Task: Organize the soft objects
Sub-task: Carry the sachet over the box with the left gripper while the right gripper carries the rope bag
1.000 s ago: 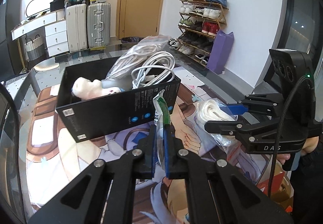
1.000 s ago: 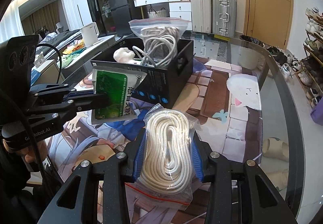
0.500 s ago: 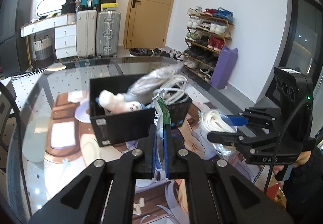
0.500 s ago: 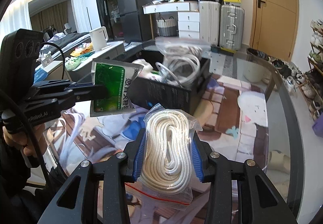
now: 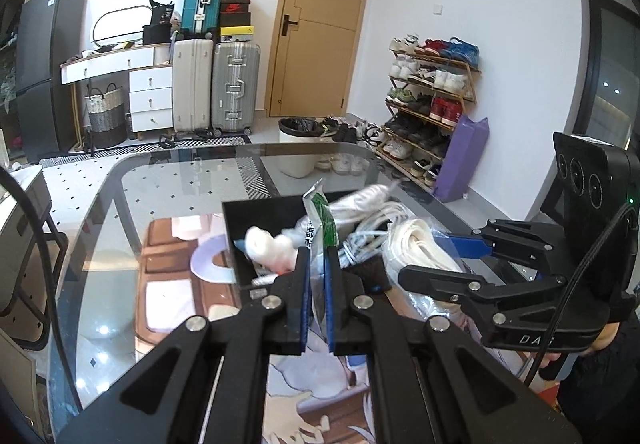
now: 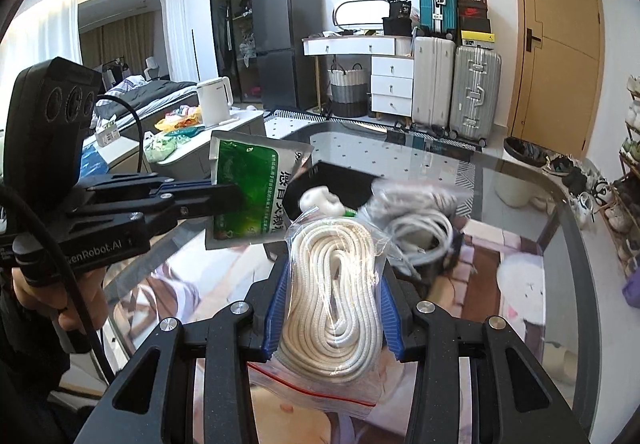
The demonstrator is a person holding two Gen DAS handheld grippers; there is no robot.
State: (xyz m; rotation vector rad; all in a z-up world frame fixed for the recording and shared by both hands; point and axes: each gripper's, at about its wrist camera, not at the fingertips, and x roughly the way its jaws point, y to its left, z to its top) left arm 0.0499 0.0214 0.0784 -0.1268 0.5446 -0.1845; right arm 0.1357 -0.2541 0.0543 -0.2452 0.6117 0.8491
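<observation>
My left gripper [image 5: 316, 264] is shut on a green and white sachet [image 5: 320, 222], also seen flat-on in the right wrist view [image 6: 250, 188], and holds it above the near edge of the black box [image 5: 256, 216]. My right gripper [image 6: 330, 284] is shut on a clear zip bag of coiled white rope [image 6: 332, 296], held in the air just before the box [image 6: 344, 184]. The box holds a white soft toy [image 5: 266, 246] and a bag of white cable [image 6: 420, 220].
The box stands on a printed mat [image 5: 168, 292] on a round glass table [image 5: 132, 180]. A white kettle [image 6: 214, 100] stands on a side cabinet at the left. Suitcases [image 5: 216, 84], a shoe rack [image 5: 432, 100] and a bin [image 5: 298, 148] stand beyond the table.
Both grippers have risen with their loads and come over the box, which now sits lower and nearer in both views. The rope bag and sachet are closer together.
</observation>
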